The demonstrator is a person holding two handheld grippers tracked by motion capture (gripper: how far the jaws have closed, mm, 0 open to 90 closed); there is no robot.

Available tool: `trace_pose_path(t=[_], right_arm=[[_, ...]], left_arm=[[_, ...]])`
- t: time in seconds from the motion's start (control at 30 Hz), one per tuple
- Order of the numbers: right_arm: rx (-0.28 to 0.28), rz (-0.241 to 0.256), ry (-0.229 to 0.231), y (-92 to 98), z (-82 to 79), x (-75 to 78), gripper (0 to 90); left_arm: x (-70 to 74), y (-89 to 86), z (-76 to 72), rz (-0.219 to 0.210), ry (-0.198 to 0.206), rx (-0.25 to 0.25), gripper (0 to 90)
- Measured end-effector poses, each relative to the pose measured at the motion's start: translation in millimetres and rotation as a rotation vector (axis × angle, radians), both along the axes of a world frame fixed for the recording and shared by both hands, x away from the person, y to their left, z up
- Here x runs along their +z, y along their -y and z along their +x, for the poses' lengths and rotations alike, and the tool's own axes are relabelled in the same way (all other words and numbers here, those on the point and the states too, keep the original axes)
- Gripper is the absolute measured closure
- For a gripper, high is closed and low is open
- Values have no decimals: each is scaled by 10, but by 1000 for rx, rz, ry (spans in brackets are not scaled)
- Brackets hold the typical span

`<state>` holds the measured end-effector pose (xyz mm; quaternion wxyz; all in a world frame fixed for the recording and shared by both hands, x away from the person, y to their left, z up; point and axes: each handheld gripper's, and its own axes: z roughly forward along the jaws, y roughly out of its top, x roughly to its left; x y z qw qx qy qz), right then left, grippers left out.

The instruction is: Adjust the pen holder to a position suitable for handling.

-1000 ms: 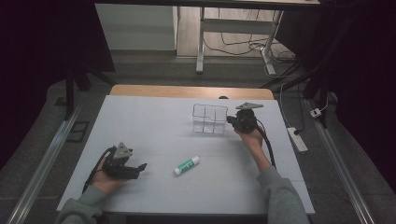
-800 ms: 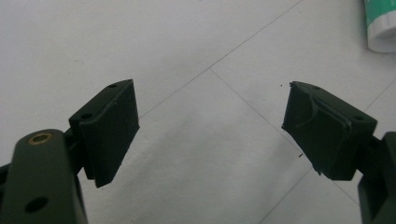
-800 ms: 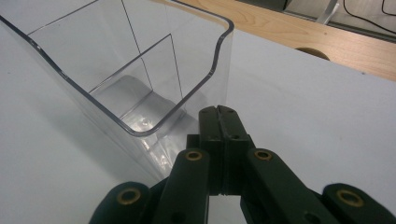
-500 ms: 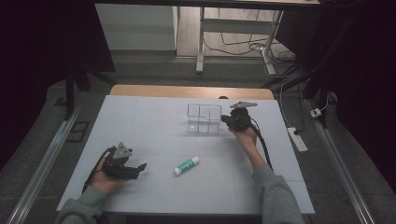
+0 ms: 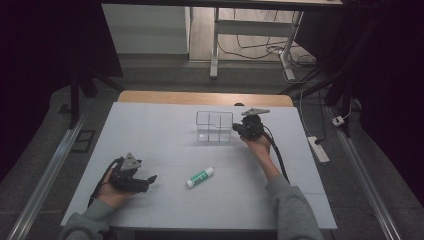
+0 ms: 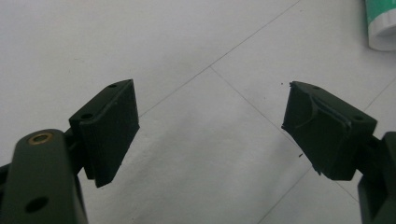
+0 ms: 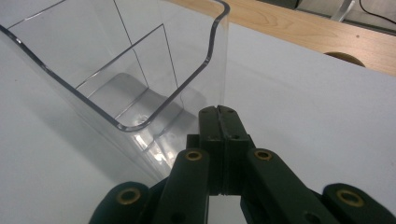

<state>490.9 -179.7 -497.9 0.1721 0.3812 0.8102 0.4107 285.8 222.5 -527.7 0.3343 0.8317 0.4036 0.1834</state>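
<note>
A clear plastic box with inner dividers (image 5: 214,126) stands at the back middle of the white table; it holds nothing that I can see. My right gripper (image 5: 236,129) is shut, its tips against the box's right side. In the right gripper view the closed jaws (image 7: 218,115) meet the foot of the box's corner edge (image 7: 205,60), with nothing visible between them. A green-and-white glue stick (image 5: 200,177) lies at the front middle. My left gripper (image 5: 149,180) rests open at the front left, pointing toward the stick. Its view shows bare table between the jaws (image 6: 210,126) and the stick's end (image 6: 380,23) at the top right.
The white board (image 5: 165,145) sits on a wooden table whose far edge (image 5: 200,97) shows behind it. A cable trails from the right gripper down along the forearm. A power strip (image 5: 318,148) lies on the floor to the right.
The right gripper and the clear box have both shifted a little to the left across the table. The left gripper and the glue stick have stayed put.
</note>
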Motion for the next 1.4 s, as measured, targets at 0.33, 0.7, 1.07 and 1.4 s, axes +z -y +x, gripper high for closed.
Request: trace_pose_path(t=[0.33, 0.7, 1.07, 1.4], right_arm=[[34, -7, 0, -104, -42, -10, 882], [78, -28, 1, -197, -81, -35, 857], [96, 4, 56, -36, -303, 85, 598], [85, 30, 95, 337, -736, 136, 436]], left_arm=[[-4, 7, 2, 4, -2, -2, 177], [-7, 2, 3, 2, -3, -3, 177], [-6, -4, 0, -3, -4, -5, 177], [-1, -14, 1, -8, -2, 0, 177]])
